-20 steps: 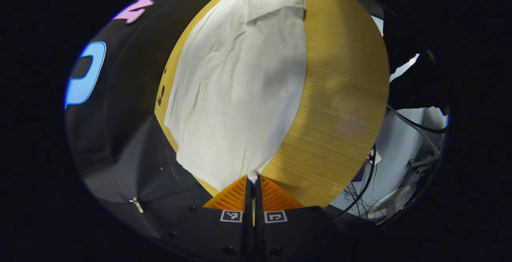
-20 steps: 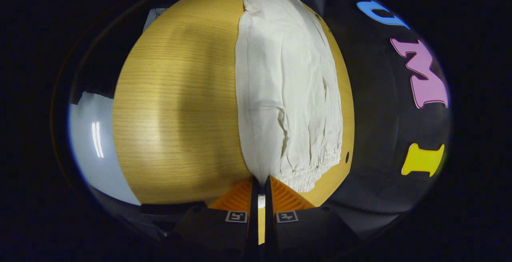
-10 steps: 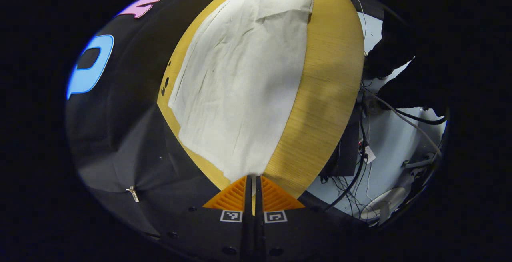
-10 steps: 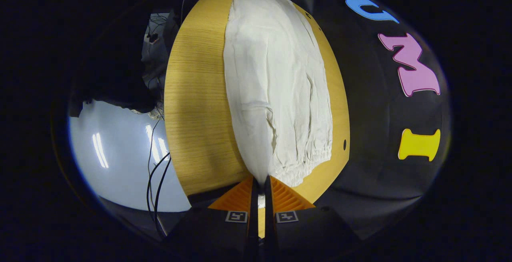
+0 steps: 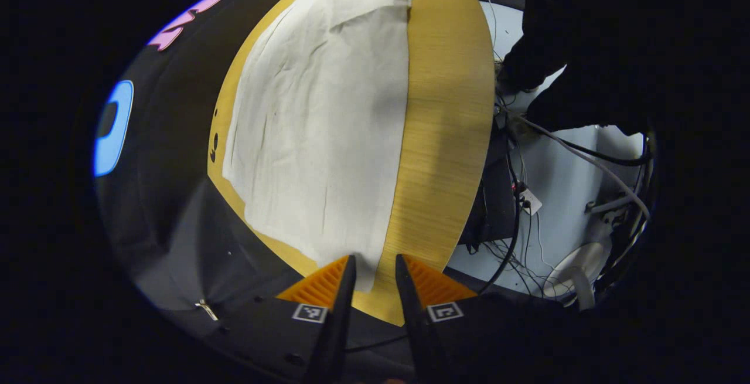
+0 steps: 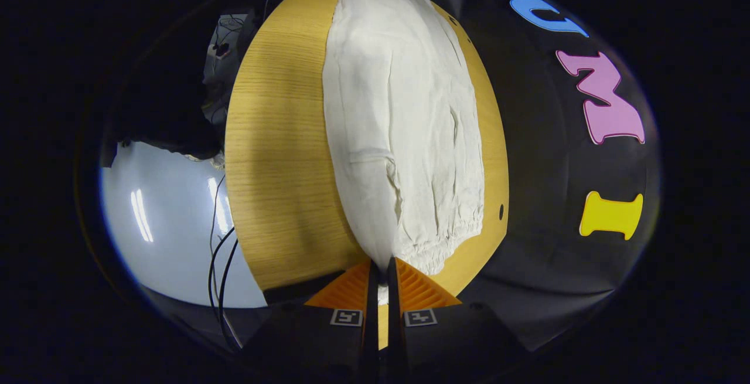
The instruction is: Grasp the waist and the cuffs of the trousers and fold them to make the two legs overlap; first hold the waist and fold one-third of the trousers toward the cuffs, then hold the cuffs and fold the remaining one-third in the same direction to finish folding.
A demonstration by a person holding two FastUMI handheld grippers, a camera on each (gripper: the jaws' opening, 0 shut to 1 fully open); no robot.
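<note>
Letting go: left gripper fingers were pinched on the trousers 0.5 s ago, now apart w/ the cloth corner loose between them. Right gripper is still clamped on the waist corner. Trousers lie flat along the table by its far edge, so the leg-over-leg fold looks done. Far end is cut off.

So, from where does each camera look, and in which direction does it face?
Left gripper view: rides on the left gripper, looks along the white trousers on the wooden table; its own fingers stand apart around the cloth's corner.
Right gripper view: rides on the right gripper, looks along the trousers from the gathered end; its own fingers pinch the cloth.
Both share the trousers and the table.
</note>
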